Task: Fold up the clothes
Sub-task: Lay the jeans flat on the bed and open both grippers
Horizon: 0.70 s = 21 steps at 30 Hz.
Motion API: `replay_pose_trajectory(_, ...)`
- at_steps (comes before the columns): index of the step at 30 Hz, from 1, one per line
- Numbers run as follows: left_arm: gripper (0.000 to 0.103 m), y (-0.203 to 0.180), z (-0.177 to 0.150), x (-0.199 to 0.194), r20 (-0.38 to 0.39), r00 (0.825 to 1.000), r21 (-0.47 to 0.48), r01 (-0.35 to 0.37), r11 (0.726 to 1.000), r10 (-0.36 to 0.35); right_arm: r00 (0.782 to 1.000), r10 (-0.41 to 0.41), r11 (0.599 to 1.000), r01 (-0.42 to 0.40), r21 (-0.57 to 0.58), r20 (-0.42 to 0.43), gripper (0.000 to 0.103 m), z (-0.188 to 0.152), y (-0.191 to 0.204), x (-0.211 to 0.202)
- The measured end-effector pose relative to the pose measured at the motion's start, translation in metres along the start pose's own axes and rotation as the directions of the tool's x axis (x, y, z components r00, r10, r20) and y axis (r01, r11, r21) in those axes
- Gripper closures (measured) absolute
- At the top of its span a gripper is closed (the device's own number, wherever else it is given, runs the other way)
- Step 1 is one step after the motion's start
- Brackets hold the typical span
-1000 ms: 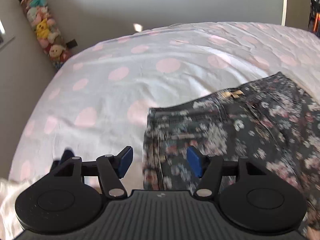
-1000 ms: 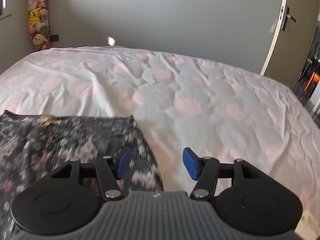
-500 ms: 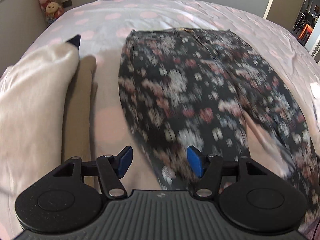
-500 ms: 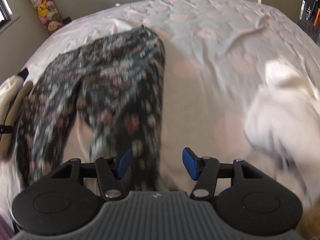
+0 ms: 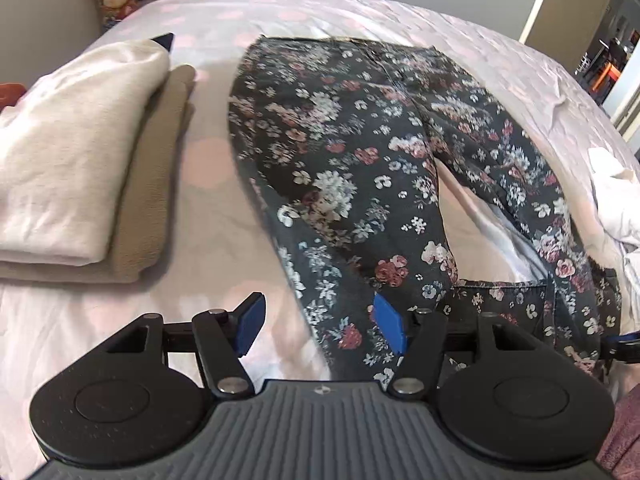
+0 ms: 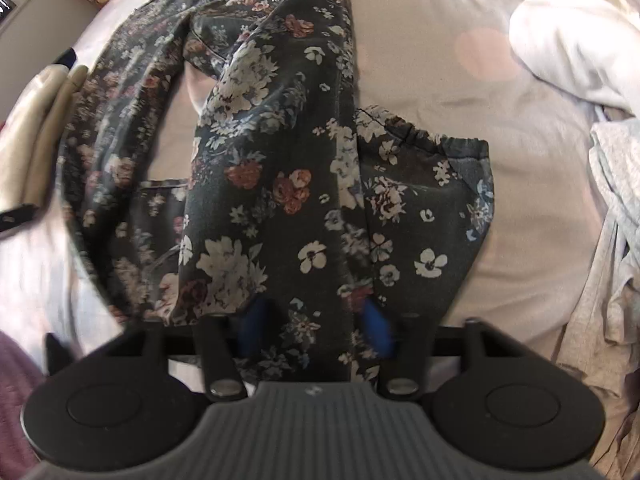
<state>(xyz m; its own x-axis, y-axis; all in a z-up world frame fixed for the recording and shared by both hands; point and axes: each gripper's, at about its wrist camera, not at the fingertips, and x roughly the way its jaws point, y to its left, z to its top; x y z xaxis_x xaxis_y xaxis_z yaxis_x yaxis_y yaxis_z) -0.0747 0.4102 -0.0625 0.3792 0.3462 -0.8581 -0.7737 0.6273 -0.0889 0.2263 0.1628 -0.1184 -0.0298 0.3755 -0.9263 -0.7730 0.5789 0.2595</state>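
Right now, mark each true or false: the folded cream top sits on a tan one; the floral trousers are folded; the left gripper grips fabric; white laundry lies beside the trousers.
1. The folded cream top sits on a tan one. True.
2. The floral trousers are folded. False: they lie spread, legs apart.
3. The left gripper grips fabric. False: it is open above a leg.
4. White laundry lies beside the trousers. True.

Two wrist fisheyes, steeply downward, close over shared floral trousers [image 5: 352,184]
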Motion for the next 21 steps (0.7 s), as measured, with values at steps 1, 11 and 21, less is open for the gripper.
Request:
replay_pose_trajectory(1, 0.044, 0.002, 0.000, -0.004, 0.005, 1.000, -0.006, -0.002, 1.000, 0.002, 1.000, -0.005, 1.000, 0.005, -0.005, 0.007, 0.100, 0.000, 0.002, -0.001)
replay_pose_trajectory(11, 0.041, 0.012, 0.013, -0.012, 0.027, 1.000, -0.029, -0.009, 1.000, 0.010, 0.926, -0.250, 0.966, 0.257, 0.016, 0.283, 0.101, 0.031, -0.030, -0.080)
replay_pose_trajectory(21, 0.041, -0.005, 0.029, -0.001, 0.023, 1.000, 0.020, 0.010, 1.000, -0.011, 0.915, -0.185, 0.983, 0.170, 0.071, 0.359, 0.060, 0.078, -0.067, -0.117)
